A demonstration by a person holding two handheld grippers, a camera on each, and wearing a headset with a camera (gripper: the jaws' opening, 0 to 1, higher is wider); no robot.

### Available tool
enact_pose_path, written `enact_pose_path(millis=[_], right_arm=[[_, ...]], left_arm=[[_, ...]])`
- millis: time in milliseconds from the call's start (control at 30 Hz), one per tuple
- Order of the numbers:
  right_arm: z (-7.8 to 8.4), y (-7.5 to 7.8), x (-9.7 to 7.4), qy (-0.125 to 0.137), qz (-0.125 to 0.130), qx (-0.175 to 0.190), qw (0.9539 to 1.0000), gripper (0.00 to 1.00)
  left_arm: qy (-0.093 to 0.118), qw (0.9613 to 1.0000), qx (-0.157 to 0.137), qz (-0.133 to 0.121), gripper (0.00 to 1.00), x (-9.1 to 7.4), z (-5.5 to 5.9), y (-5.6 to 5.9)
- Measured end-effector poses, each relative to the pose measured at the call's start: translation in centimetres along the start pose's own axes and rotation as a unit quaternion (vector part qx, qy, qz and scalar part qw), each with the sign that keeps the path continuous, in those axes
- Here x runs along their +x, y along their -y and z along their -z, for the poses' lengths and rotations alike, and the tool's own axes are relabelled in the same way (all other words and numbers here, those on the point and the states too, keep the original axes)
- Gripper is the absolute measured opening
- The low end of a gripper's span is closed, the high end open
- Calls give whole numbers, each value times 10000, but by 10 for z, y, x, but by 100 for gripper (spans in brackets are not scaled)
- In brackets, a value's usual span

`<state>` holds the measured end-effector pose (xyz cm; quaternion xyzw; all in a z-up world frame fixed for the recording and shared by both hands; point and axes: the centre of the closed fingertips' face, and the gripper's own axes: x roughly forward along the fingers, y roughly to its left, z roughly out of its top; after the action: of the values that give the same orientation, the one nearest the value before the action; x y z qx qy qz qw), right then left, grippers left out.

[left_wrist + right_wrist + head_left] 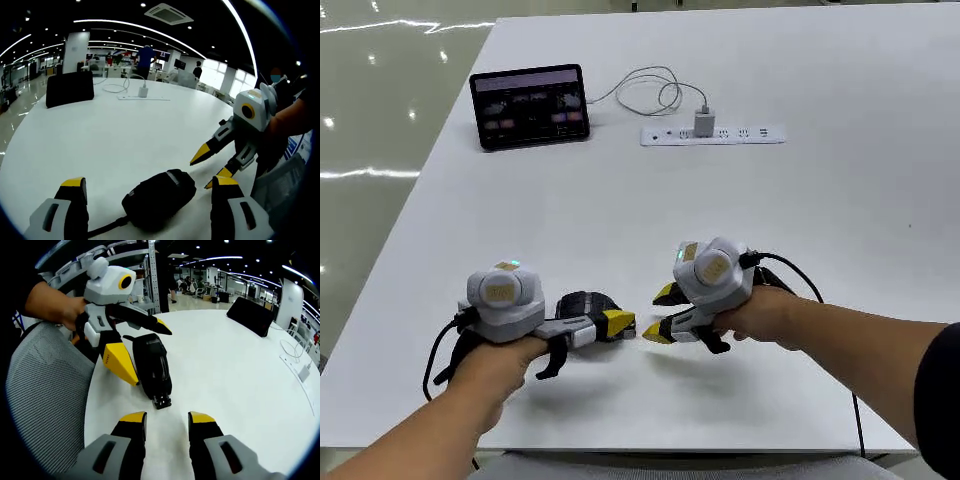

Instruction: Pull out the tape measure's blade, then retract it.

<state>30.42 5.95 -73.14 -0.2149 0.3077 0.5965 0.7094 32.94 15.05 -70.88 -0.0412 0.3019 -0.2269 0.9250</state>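
1. Left gripper [148,182]: open. In the left gripper view its two yellow-tipped jaws stand wide apart, one on either side of the tape measure [160,197], with bare tabletop [100,135] showing between each jaw and the case.
2. In the head view the left gripper [610,320] is held low over the near edge of the tabletop [620,210], its yellow tip just beside the tape measure [583,304].
3. Right gripper [166,417]: open and holding nothing. Its jaws are parted and point at the end of the tape measure [152,367], near it but apart.
4. In the head view the right gripper [661,315] faces the left gripper, the tips of the two close together.
5. Tape measure: a black case lying on the tabletop between the left gripper's jaws. A black strap [105,227] trails from its rear end. Whether either jaw touches the case cannot be told for certain.
6. At the far side of the tabletop, well apart from both grippers, a tablet [530,105] stands propped up. Right of it lies a white power strip [713,134] with a charger [704,124] plugged in and a looped white cable [645,92].
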Motion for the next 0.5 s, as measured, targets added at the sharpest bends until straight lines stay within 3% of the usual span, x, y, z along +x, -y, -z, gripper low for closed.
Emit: enact_pose_path(millis=[367,500], right_arm=[[7,1,-5,28,90,161,9998,33],[8,0,-7,52,134,167,9998,34]], left_arm=[[36,9998,113,184,100,-3,0,6],[109,9996,88,239,100,-6,-4,9]])
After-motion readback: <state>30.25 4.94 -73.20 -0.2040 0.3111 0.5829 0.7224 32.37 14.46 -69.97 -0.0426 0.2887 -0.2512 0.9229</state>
